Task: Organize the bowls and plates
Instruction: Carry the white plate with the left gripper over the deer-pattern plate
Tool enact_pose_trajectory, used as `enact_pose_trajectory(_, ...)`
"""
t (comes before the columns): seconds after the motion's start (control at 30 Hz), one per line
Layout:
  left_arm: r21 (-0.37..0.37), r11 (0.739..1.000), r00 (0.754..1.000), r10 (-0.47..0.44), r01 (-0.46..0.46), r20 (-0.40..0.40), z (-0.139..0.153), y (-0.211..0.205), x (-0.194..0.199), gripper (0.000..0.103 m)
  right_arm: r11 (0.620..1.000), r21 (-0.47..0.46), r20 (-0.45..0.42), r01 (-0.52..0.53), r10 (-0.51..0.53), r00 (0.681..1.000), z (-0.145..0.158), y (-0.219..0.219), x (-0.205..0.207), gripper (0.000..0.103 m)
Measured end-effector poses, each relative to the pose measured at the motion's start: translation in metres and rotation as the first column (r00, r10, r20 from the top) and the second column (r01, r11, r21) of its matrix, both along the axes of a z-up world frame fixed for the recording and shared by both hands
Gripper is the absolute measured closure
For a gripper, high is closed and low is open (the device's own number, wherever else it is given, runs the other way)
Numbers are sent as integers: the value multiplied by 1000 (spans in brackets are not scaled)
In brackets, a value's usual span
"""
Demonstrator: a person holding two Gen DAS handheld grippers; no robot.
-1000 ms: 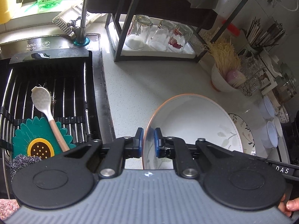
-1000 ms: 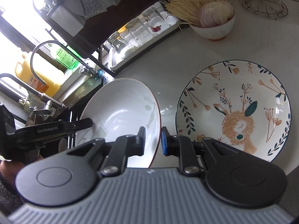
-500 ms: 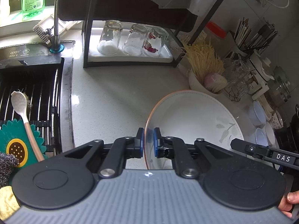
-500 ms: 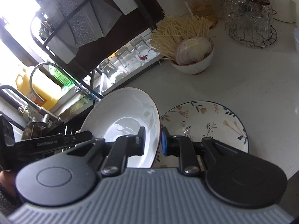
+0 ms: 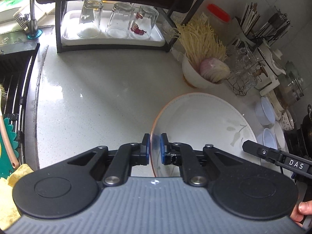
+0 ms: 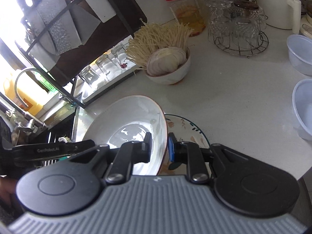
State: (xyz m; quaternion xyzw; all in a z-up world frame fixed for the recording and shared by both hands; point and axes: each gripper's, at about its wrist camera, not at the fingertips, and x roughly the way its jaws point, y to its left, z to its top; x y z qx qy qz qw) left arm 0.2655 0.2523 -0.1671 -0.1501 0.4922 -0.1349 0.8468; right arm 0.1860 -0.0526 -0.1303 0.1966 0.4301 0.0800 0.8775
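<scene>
A white deep plate with a brown rim (image 5: 202, 124) is held between both grippers above the counter. My left gripper (image 5: 155, 146) is shut on its left rim. My right gripper (image 6: 159, 146) is shut on its right rim; the plate shows in the right wrist view (image 6: 124, 124) too. A flat plate with a leaf and deer pattern (image 6: 187, 128) lies on the counter just under and right of the white plate, mostly hidden by it. Pale blue plastic bowls (image 6: 300, 54) stand at the right.
A white bowl of noodles and a sliced onion (image 5: 202, 70) stands behind the plate. A black rack with upturned glasses (image 5: 117, 21) is at the back. The sink with a dark grid (image 5: 11, 89) is at the left. A wire stand of glasses (image 6: 237, 29) is at the back right.
Both grippers have carried the white plate to the right, away from the sink and over the patterned plate, which is now mostly covered. The sink has slid to the left edge of view.
</scene>
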Motion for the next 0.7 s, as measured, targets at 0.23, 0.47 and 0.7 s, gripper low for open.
enact_pose_trajectory(0.23, 31, 999, 999, -24, 25, -35, -10, -22, 6, 91, 999, -36, -39, 17, -18, 999, -10, -11, 0, 82)
enact_pose_trajectory(0.47, 48, 995, 995, -83, 86, -58, -12, -42, 7, 90, 997, -58, -44, 47, -50, 998, -9, -22, -4, 82)
enact_pose_trajectory(0.7, 51, 986, 983, -151, 157, -103, -20, -63, 8, 89, 993, -76, -46, 89, -93, 995, -11, -38, -13, 82)
